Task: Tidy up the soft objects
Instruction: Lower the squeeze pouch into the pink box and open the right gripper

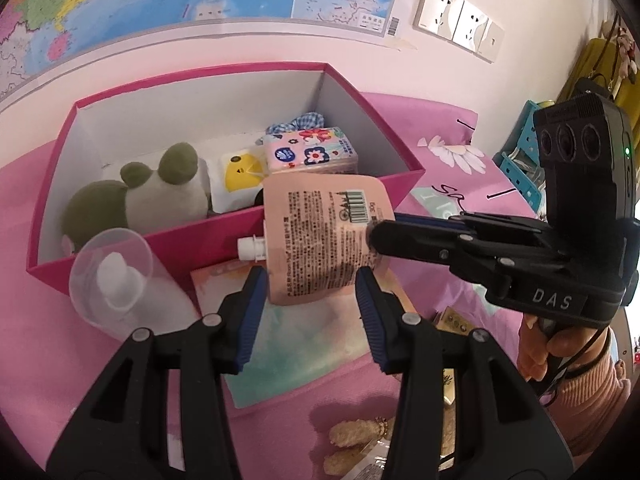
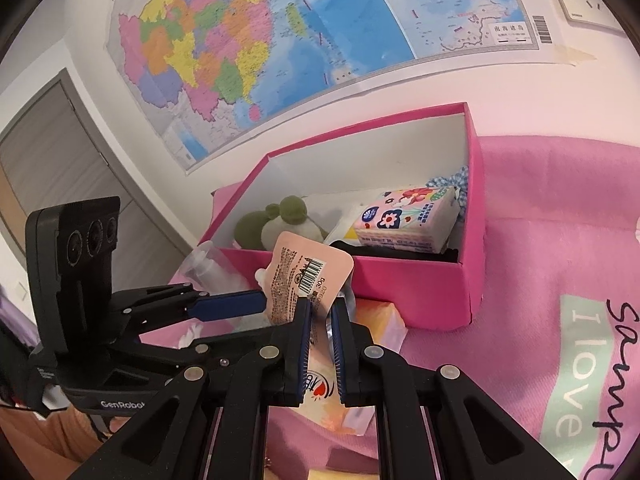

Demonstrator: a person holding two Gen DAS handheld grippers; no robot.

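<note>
A: Where is the spouted pouch point(image 1: 324, 236) held?

B: Above the pink box point(image 1: 224, 232) front wall, clamped at its corner by the right gripper point(image 2: 320, 312). The left gripper point(image 1: 310, 304) is spread, unclamped. Soft, light, slippery film is expected; the flat seam is preferred.

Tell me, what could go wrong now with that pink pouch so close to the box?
The right gripper pinches the pouch only by one corner, so it could slip or swing loose. The left gripper is open around the pouch's lower edge without pressing it, so it gives no backup. The box already holds a plush toy and a tissue pack, and the clear bottle stands close enough to be knocked.
</note>
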